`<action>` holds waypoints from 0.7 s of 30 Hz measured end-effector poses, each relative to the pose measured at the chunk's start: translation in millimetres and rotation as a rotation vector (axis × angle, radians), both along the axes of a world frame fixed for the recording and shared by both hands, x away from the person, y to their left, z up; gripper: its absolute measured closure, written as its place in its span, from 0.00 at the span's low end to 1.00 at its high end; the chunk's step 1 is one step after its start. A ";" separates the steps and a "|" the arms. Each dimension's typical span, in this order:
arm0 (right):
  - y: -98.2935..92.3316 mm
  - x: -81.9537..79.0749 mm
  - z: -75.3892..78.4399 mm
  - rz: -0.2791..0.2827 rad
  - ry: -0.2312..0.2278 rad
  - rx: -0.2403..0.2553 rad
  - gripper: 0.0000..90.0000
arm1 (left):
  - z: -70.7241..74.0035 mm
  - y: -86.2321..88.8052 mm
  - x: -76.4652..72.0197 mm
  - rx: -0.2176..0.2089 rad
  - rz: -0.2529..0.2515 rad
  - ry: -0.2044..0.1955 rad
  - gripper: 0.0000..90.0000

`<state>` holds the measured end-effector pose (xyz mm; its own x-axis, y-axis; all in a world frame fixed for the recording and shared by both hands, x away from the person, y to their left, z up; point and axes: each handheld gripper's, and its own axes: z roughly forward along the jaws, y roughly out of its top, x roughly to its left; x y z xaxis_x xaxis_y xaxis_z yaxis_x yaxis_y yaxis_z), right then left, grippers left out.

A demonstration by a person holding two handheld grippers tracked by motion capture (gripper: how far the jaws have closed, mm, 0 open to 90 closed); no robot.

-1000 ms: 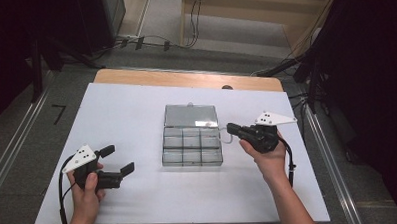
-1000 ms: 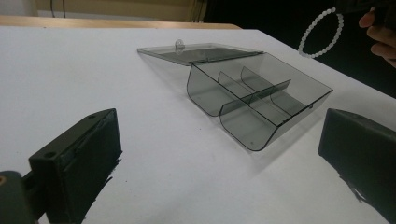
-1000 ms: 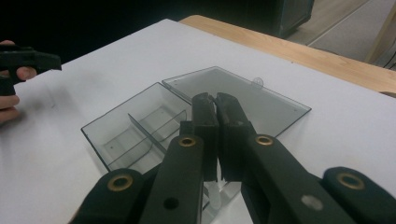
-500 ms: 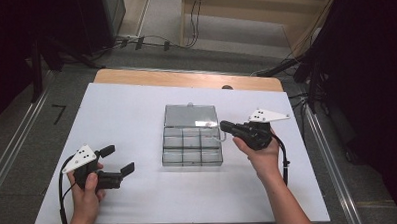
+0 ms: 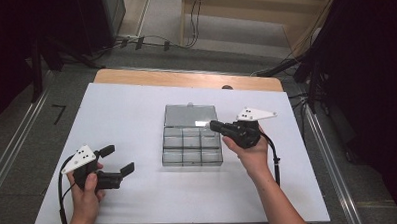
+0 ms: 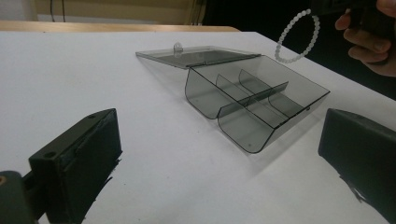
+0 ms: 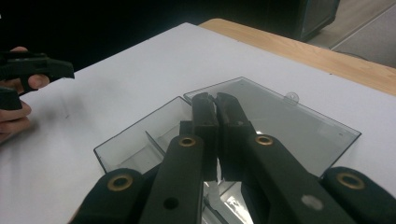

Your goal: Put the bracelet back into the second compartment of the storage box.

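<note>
High view: the compartment box (image 5: 191, 141) stood near the middle of the white bench (image 5: 126, 119), its lid (image 5: 190, 115) swung fully back and lying flat on the far side. The right claw (image 5: 213, 125) hovered at the box's far right corner, jaws together. The left claw (image 5: 119, 160) rested well apart from the box at the near left, jaws apart, with nothing between them.

Left gripper view: a bead bracelet (image 6: 298, 36) hung from the right claw, above and beyond the box (image 6: 254, 100). The compartments in sight were empty. The step in hand was judged to be placing the bracelet in a compartment. Recommended practice: centre the hanging loop over one cell, lower until the beads pool on the floor of that cell, then release; a loop draped over a divider would block the lid.

Right gripper view: the right claw (image 7: 215, 100) had its jaws pressed together over the box (image 7: 140, 140), near the hinge line with the lid (image 7: 285, 121). The bracelet was hidden there, so the grip point could not be told. The cells in sight held nothing.
</note>
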<state>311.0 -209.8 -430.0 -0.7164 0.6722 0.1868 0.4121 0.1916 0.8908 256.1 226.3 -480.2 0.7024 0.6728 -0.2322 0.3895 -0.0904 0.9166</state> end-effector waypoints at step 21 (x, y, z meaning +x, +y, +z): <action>26.1 13.4 -22.7 0.034 0.023 -0.017 0.95 | -0.4 -0.6 0.3 0.006 -0.007 0.002 0.00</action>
